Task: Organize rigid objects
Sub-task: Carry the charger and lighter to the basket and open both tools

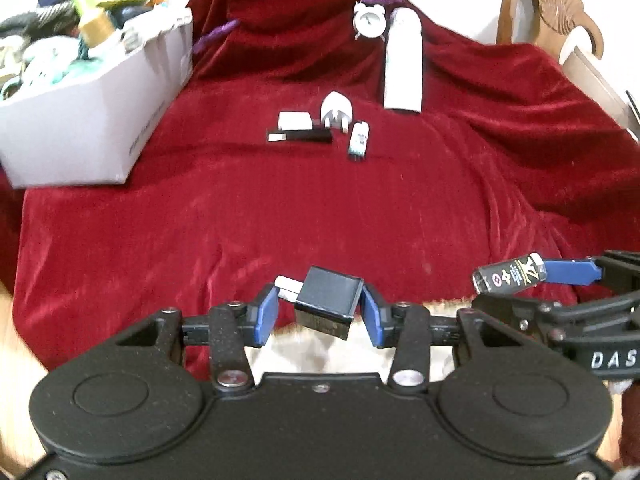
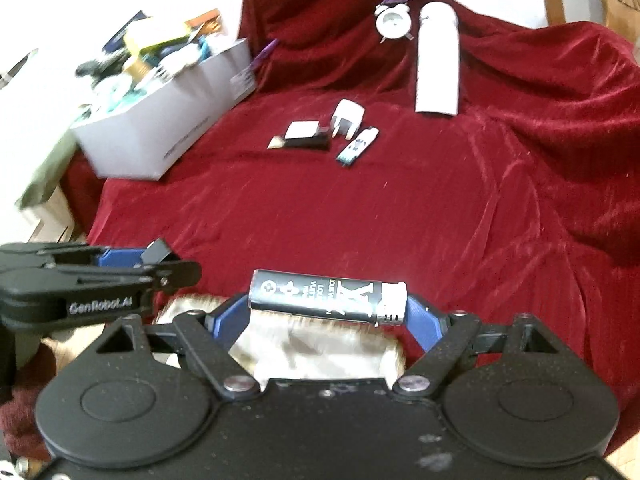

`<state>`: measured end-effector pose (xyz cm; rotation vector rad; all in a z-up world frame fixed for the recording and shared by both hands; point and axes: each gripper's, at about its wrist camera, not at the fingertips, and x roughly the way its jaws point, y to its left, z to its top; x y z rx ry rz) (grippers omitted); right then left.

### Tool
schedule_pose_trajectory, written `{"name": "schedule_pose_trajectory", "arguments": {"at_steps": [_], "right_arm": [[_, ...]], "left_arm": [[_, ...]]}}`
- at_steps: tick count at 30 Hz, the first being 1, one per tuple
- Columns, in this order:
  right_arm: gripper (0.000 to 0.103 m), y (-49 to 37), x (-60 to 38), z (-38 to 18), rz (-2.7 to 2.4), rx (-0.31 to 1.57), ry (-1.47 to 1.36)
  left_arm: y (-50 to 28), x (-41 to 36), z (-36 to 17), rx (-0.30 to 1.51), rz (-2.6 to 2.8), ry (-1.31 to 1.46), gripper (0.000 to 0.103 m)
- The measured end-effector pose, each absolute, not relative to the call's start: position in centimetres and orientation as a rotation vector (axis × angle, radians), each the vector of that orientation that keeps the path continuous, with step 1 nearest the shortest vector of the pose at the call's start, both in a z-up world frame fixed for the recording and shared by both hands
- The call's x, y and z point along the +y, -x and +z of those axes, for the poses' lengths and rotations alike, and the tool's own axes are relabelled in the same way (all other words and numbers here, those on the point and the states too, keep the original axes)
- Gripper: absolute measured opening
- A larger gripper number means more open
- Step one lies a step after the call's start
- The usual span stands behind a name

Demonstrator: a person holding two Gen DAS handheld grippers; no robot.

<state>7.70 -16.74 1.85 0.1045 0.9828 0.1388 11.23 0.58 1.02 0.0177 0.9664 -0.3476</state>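
My left gripper (image 1: pixel 320 312) is shut on a black cube charger (image 1: pixel 329 300) with white prongs, held above the front edge of the red velvet cloth (image 1: pixel 320 208). My right gripper (image 2: pixel 328 312) is shut on a black cylindrical lighter (image 2: pixel 326 298) with white lettering, held crosswise by its ends. That lighter also shows in the left wrist view (image 1: pixel 508 274). The left gripper shows at the left of the right wrist view (image 2: pixel 156 256). Small items lie together mid-cloth: a white plug adapter (image 1: pixel 336 112), a white block (image 1: pixel 294 121), a black bar (image 1: pixel 300 136) and a small lighter (image 1: pixel 358 140).
A white cardboard box (image 1: pixel 92 120) full of mixed items stands at the back left. A tall white bottle (image 1: pixel 404 60) and a small white alarm clock (image 1: pixel 368 20) stand at the back. A carved wooden chair back (image 1: pixel 552 0) is at the far right.
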Motion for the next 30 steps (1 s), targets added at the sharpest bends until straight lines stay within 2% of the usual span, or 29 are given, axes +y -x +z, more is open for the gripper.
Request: {"name": "schedule_pose_trajectory", "arguments": {"at_steps": [12,30], "right_arm": [[0.084,-2.9,-16.0,-0.2,0.192,1.105,-0.077],[0.084,-2.6,-15.5,-0.8,0.215,1.152,-0.063]], "left_arm": [[-7.5,1.3,-0.9,1.087,-0.306,0.021,0.044],[-6.3,1.3,-3.0,1.195,-0.294,-0.007,0.044]]}}
